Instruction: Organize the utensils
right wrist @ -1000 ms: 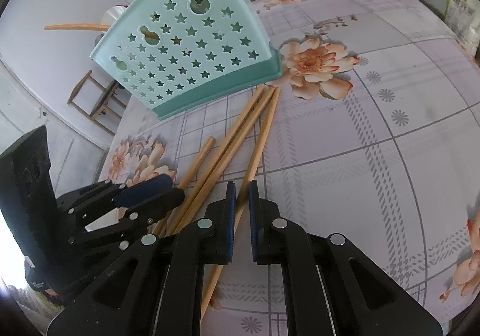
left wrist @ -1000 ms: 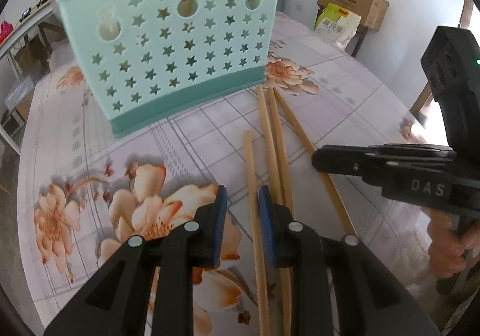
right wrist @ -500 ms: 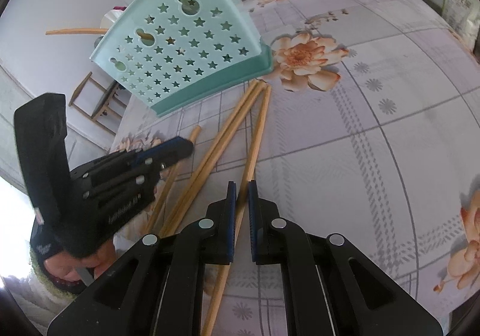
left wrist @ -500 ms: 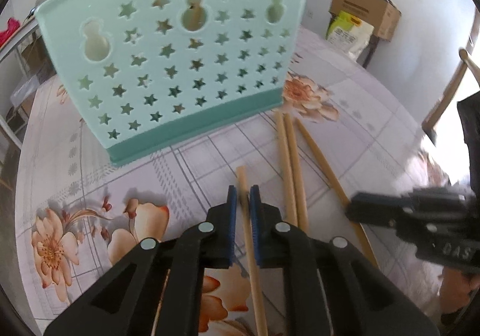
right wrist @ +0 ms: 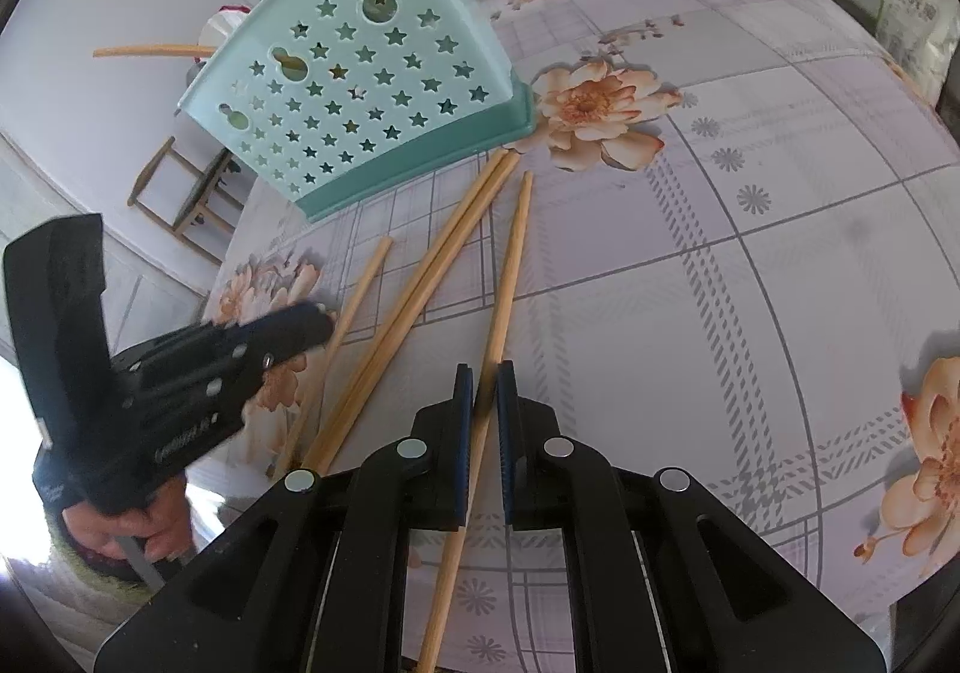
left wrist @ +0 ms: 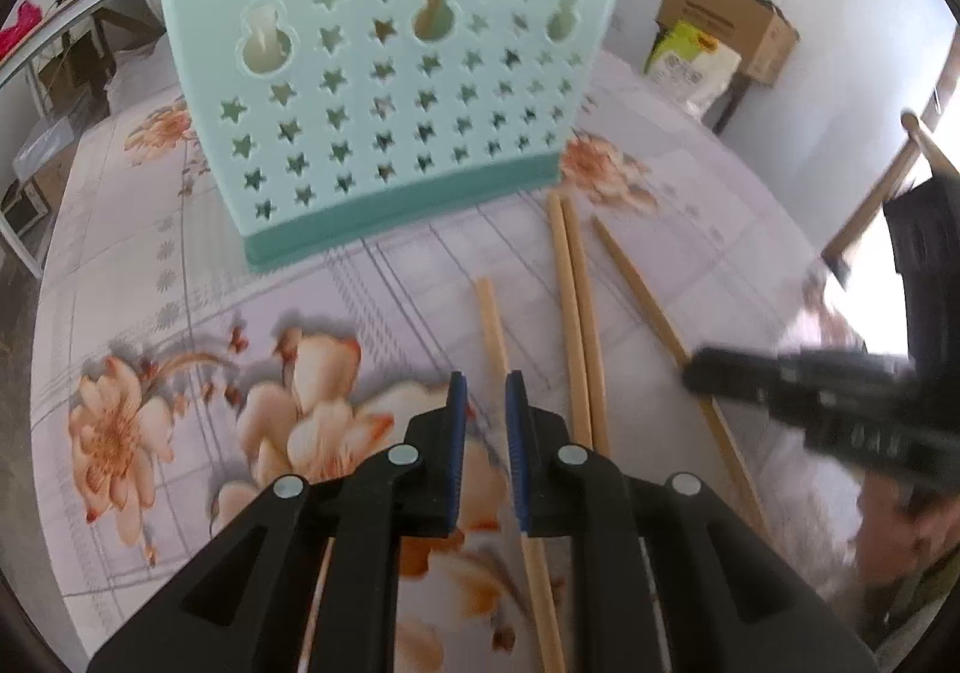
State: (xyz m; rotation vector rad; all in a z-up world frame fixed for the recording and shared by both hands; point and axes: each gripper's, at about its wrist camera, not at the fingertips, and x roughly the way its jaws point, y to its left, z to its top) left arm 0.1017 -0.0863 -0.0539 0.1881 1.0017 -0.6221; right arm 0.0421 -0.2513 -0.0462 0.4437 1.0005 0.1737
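A mint-green star-punched utensil holder stands upright on the floral tablecloth. Several wooden chopsticks lie flat in front of it. My left gripper is over the leftmost chopstick; its jaws are opening, and the stick runs between the blue pads with a visible gap, then under the right finger. My right gripper is shut on the rightmost chopstick, which still rests on the cloth. A pair of chopsticks lies between the two.
A cardboard box and a printed bag sit beyond the table's far right edge. A wooden chair stands at the right. The hand holding the left gripper shows at the table's left edge.
The left jaws first closed in around the leftmost chopstick, and now stand apart again. The holder looks slightly farther off. The right gripper stays shut on its chopstick.
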